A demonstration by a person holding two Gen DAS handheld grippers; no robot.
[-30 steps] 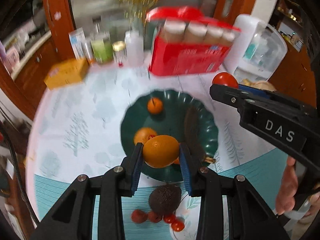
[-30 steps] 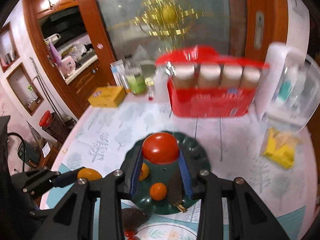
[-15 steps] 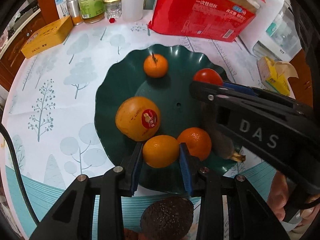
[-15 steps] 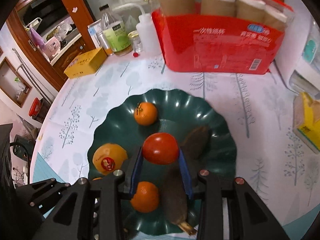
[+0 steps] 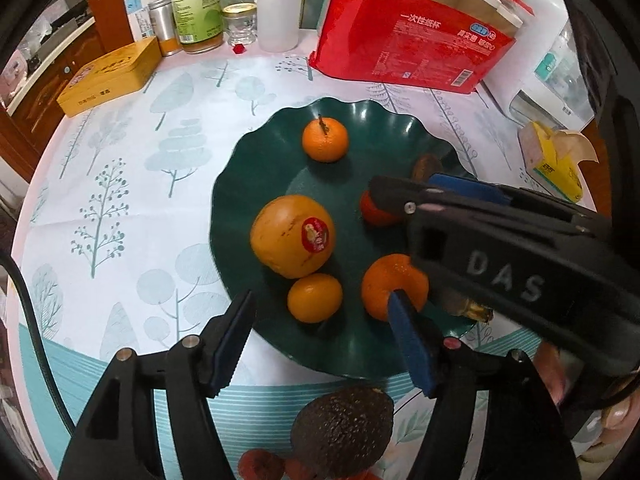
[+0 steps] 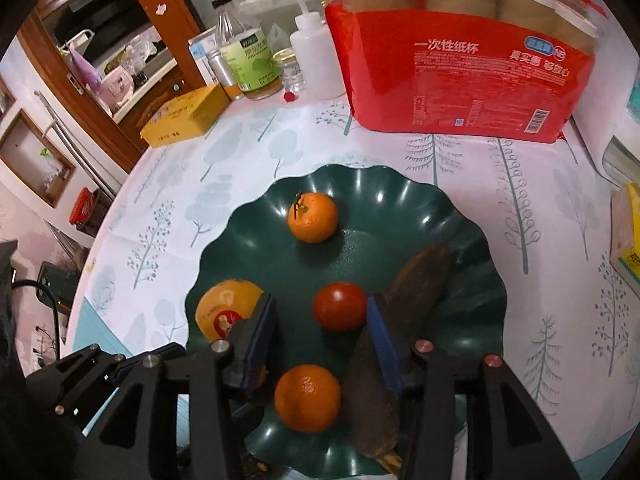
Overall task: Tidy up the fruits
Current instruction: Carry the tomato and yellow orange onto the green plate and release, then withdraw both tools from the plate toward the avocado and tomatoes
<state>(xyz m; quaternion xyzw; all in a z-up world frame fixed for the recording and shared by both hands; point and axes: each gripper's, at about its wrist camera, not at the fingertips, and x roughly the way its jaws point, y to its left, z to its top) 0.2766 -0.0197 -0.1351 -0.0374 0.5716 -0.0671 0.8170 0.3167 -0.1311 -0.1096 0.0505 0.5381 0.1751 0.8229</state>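
Observation:
A dark green wavy plate (image 5: 256, 168) (image 6: 460, 240) holds a stemmed mandarin (image 5: 325, 138) (image 6: 313, 217), a large stickered orange (image 5: 292, 236) (image 6: 224, 308), an orange (image 5: 394, 286) (image 6: 308, 398) and dark brown bananas (image 6: 420, 280). My left gripper (image 5: 320, 300) is opening. A small orange (image 5: 315, 298) lies on the plate between its blue pads, clear of both. My right gripper (image 6: 320, 306) is opening too. The red tomato (image 6: 339, 306) (image 5: 374, 214) rests on the plate between its pads, close to the right one. An avocado (image 5: 344, 428) and small red fruits (image 5: 260, 464) lie on the cloth in front of the plate.
A red pack of paper cups (image 5: 408, 44) (image 6: 460, 80) stands behind the plate. Bottles and jars (image 5: 196, 12) and a yellow box (image 5: 108, 74) are at the back left. A white appliance (image 5: 548, 80) and a yellow tissue pack (image 5: 552, 164) are on the right.
Both grippers came down onto the plate, then their jaws spread. The small orange and the tomato have been let go and now lie on the plate.

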